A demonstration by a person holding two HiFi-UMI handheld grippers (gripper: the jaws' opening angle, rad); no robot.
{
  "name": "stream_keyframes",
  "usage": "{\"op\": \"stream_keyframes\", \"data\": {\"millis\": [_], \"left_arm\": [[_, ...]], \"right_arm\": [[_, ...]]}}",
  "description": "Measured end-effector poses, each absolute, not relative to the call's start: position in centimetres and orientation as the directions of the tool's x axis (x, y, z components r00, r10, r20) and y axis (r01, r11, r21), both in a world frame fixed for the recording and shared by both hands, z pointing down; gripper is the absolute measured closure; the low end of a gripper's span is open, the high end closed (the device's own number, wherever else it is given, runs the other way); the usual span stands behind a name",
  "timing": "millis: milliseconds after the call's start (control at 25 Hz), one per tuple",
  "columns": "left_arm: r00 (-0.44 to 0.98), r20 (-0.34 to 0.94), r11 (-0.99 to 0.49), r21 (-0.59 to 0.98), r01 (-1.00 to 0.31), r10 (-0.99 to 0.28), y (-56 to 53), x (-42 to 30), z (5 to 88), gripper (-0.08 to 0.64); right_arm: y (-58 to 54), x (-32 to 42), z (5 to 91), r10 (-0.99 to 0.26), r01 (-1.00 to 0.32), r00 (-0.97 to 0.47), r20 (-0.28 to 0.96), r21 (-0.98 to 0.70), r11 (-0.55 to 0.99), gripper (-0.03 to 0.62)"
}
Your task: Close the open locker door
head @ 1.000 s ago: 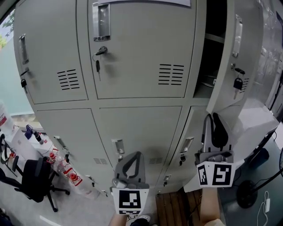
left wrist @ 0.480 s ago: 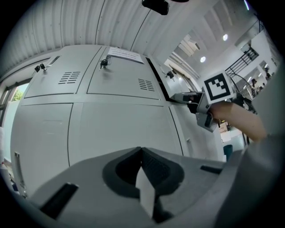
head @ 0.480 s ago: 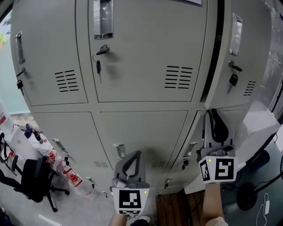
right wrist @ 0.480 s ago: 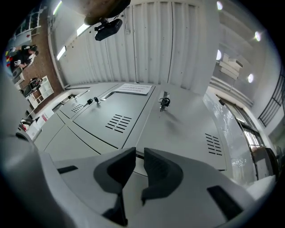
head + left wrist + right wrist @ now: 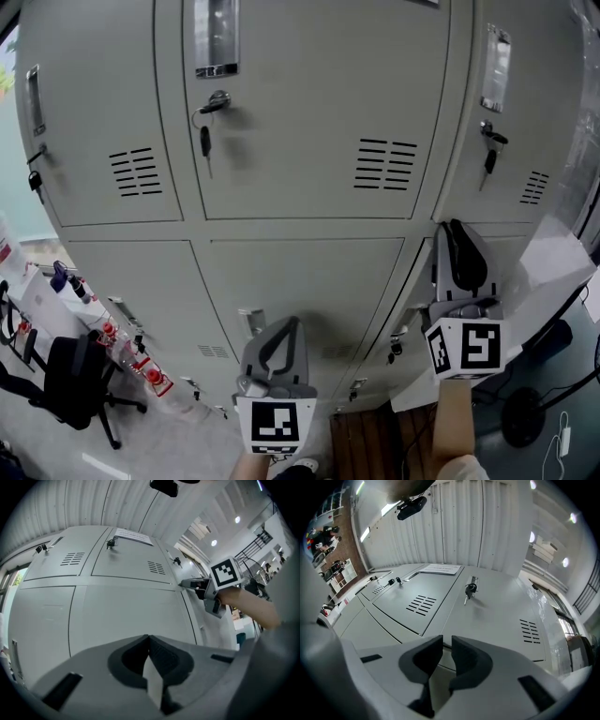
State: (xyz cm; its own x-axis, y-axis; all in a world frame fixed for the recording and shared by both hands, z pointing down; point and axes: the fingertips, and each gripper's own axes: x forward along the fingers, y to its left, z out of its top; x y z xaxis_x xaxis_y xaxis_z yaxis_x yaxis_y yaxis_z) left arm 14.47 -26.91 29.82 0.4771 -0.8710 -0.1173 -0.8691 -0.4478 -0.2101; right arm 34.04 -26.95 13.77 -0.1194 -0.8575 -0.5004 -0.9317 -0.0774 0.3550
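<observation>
Here, locker door (image 5: 527,108) flush with neighbours (image 5: 309,103), long side upright

The left gripper (image 5: 289,328) and the right gripper (image 5: 452,232) share a light grey moulded body that ends in dark, curved jaw pads. At each one's near end sits a white block printed with black square markers, the left cube (image 5: 275,424) and the right cube (image 5: 462,348). A forearm (image 5: 453,422) shows behind the right one.

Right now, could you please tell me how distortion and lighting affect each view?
Head view: wide-angle bowing curves the lockers; the middle key casts a soft shadow. Left gripper view: fisheye circle with dark corners, ceiling lights glaring. Right gripper view: same fisheye, lockers sharp, edges blurred.
</observation>
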Motion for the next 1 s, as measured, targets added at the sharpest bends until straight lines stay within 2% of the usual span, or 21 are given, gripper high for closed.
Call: {"op": "stream_keyframes", "data": {"millis": [1000], "left_arm": [[0.47, -0.1, -0.445, -0.204, -0.872, -0.877, -27.4, 13.5, 30.5, 0.558]], "right_arm": [[-25.6, 34.6, 16.4, -0.876, -0.957, -0.083, -0.476, 0.283, -0.064, 0.525]]}}
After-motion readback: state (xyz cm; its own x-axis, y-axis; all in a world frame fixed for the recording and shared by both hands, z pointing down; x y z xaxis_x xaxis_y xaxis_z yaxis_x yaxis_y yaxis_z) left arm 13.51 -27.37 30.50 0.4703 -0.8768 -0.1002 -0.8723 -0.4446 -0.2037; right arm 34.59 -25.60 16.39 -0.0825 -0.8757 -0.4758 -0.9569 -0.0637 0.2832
